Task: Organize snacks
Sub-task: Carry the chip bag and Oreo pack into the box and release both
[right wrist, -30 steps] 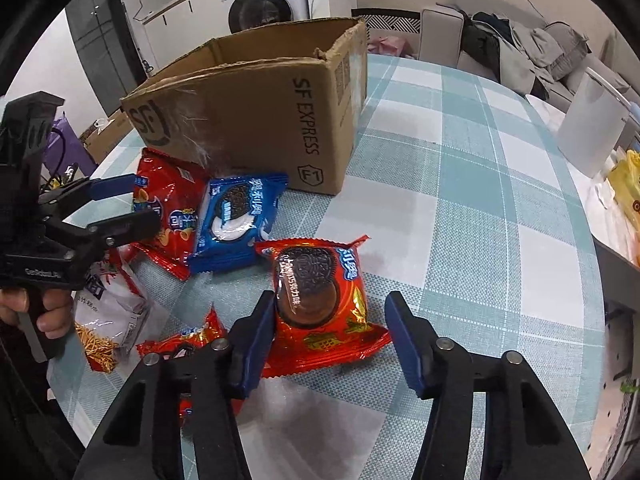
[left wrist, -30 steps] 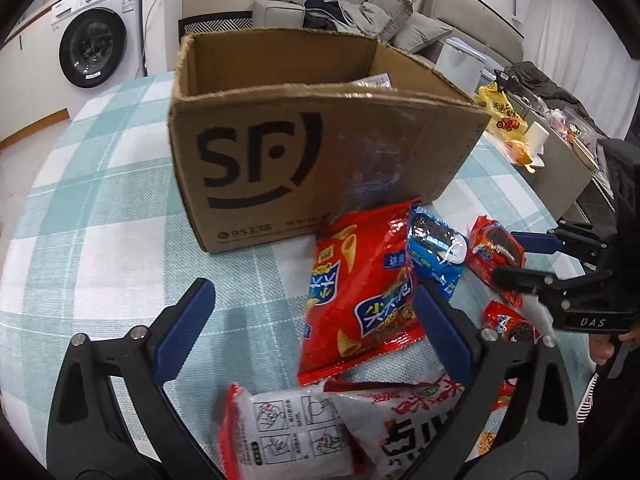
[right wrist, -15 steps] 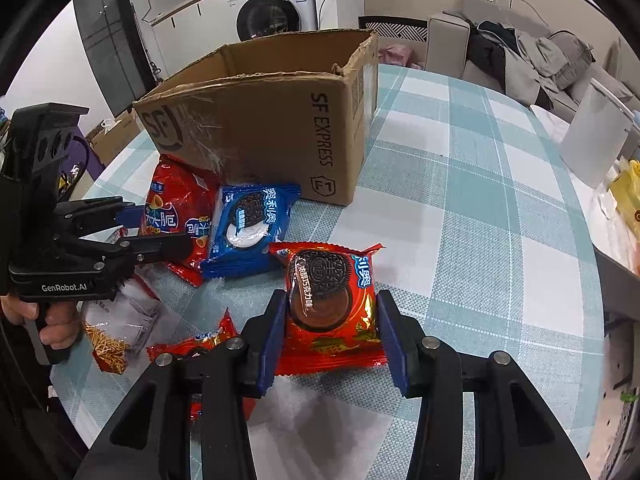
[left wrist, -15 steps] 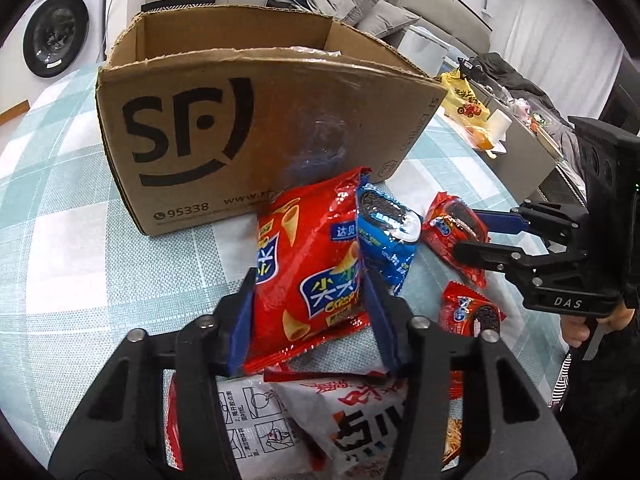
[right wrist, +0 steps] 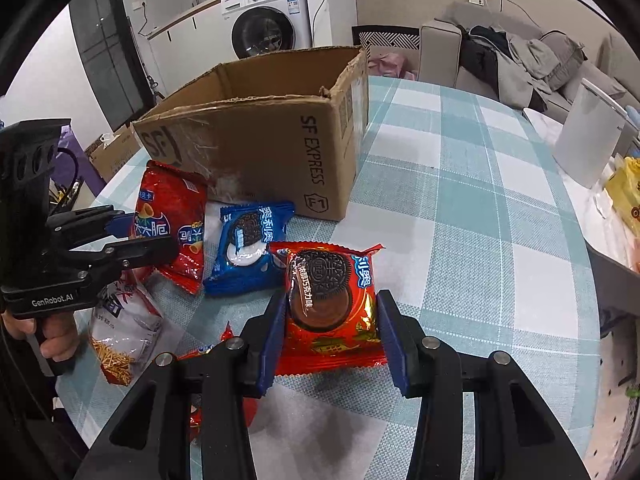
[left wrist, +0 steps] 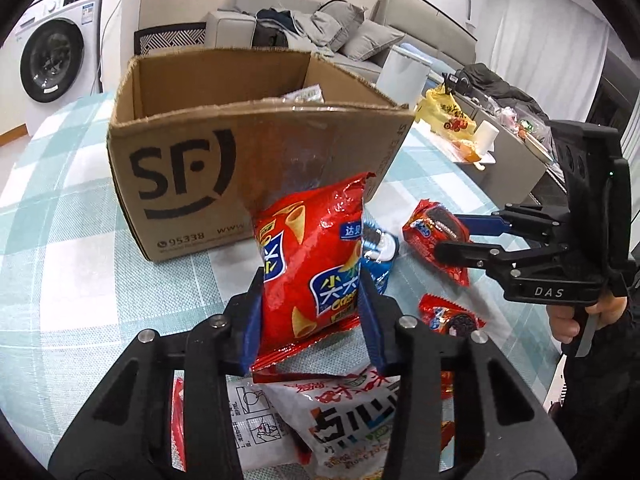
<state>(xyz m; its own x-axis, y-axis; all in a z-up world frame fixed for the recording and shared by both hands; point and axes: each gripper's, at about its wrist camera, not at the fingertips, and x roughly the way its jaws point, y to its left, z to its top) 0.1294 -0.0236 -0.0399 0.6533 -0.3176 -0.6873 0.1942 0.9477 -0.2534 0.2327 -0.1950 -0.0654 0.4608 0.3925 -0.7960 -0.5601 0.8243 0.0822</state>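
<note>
My left gripper (left wrist: 310, 320) is shut on a red chips bag (left wrist: 308, 264) and holds it lifted in front of the open SF cardboard box (left wrist: 192, 168). My right gripper (right wrist: 330, 336) is shut on a red Oreo pack (right wrist: 328, 300) and holds it just above the checked tablecloth. The box also shows in the right wrist view (right wrist: 272, 148). A blue Oreo pack (right wrist: 250, 248) lies by the box. The left gripper (right wrist: 132, 236) with the chips bag (right wrist: 172, 216) shows at the left of the right wrist view.
A white noodle-snack bag (left wrist: 344, 420) and a small red Oreo pack (left wrist: 452, 320) lie near the table's front edge. A white container (right wrist: 588, 136) stands at the table's right side. A washing machine and a sofa stand behind the table.
Both grippers have closed, the left on the chips bag and the right on the red Oreo pack. The chips bag has been lifted off the table; the red Oreo pack has risen slightly.
</note>
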